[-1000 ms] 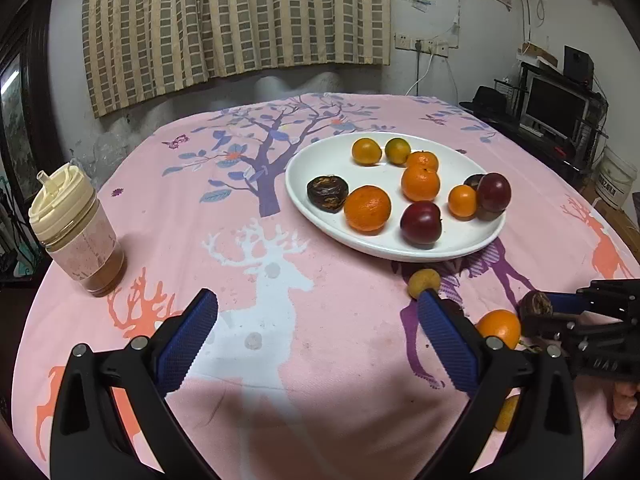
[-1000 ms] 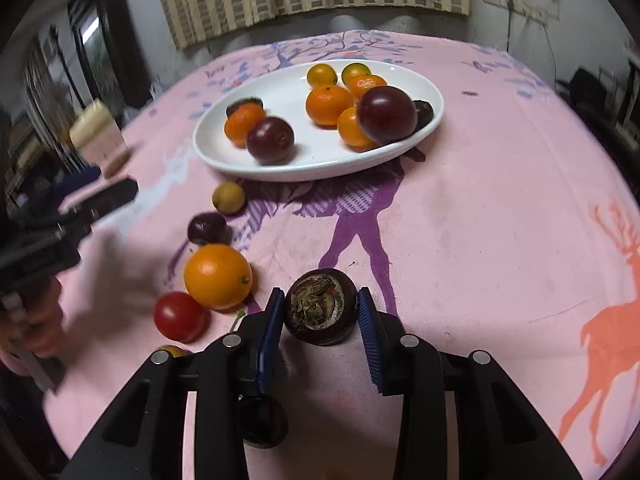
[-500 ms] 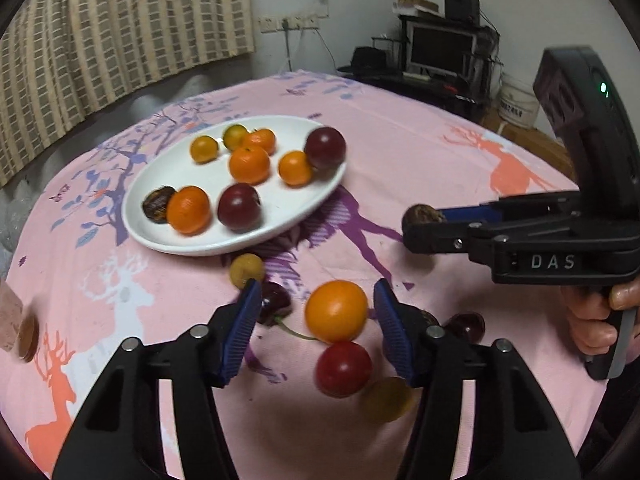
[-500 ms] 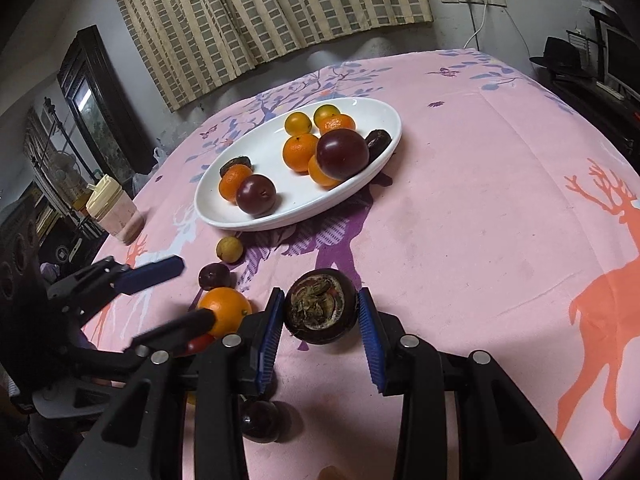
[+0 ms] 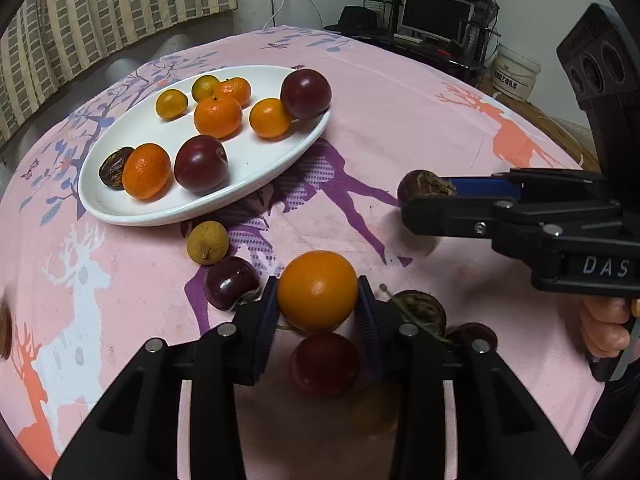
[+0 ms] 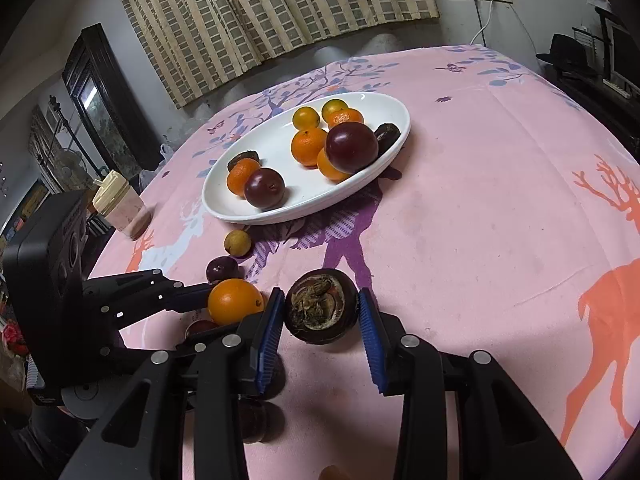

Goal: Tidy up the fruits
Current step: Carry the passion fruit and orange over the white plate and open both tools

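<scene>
A white plate [image 5: 256, 176] on the pink cloth holds several oranges, two dark plums and a brown fruit. Loose fruit lies in front of it: a longan [image 5: 207, 242], a dark plum [image 5: 231, 282] and a red fruit [image 5: 324, 364]. My left gripper [image 5: 317, 286] is closing on a large orange [image 5: 317, 300], both blue pads touching its sides. My right gripper [image 6: 320, 300] is shut on a dark mangosteen [image 6: 320, 306], held just above the cloth to the right of the orange [image 6: 234, 300]. The left wrist view shows the mangosteen [image 5: 424, 186] at the right gripper's tips.
A cup with a cream lid [image 6: 120, 204] stands near the table's left edge. More small fruit [image 5: 420, 308] lies under and right of the left fingers. A hand [image 5: 604, 328] grips the right tool. A monitor [image 5: 436, 14] and a bucket [image 5: 514, 76] stand beyond the far edge.
My left gripper swung right and down over the loose fruit and its jaws went from wide open to pinching the orange. The right gripper kept hold of the mangosteen, hardly moving.
</scene>
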Demonstrator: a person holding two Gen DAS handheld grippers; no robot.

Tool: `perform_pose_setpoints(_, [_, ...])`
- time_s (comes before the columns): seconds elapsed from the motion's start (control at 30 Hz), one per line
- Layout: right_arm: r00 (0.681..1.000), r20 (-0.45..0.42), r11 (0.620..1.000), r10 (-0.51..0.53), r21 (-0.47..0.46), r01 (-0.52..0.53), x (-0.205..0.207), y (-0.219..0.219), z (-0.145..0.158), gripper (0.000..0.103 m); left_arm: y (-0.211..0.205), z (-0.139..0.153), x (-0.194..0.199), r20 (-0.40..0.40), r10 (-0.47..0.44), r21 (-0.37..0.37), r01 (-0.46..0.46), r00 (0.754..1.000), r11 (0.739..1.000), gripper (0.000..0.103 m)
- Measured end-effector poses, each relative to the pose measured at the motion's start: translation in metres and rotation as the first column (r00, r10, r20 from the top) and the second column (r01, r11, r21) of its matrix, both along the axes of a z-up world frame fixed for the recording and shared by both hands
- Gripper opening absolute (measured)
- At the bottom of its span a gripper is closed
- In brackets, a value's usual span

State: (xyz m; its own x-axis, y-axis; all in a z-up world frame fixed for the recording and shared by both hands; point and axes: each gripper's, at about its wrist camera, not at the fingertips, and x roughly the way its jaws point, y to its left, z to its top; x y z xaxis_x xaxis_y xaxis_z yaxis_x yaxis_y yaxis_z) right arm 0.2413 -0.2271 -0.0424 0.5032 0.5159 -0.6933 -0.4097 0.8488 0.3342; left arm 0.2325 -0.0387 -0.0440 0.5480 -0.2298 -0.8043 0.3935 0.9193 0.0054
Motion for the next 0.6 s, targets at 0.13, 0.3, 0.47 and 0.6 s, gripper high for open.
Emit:
perform_pose_setpoints(0.13, [1.0,-0.002,1.0,-0.004,0.009,0.004,0.0,-0.001,0.0,0.038,0.003,0.003,-0.002,0.012,0.005,-0.007,-0.005,1.0,1.0,0.037])
perform_pose_setpoints(0.3, [1.0,0.02,0.998,0.016,0.063,-0.017,0.0,-0.002,0.007,0.038,0.03,0.036,0.001,0.07,0.061,-0.158,-0.049,0.996,0.986,0.037])
perform_pose_setpoints(0.47, [0.988,0.154,1.0,0.017,0.009,-0.018,0.022,0.022,0.044,0.038,0.063,0.064,0.043,0.103,0.23,-0.227,-0.202,0.968,0.953,0.037])
perform_pose_setpoints(0.6, [0.981,0.195,1.0,0.006,0.017,-0.009,0.063,0.048,0.056,0.038,0.079,0.069,0.091,0.114,0.342,-0.232,-0.31,0.933,0.922,0.037])
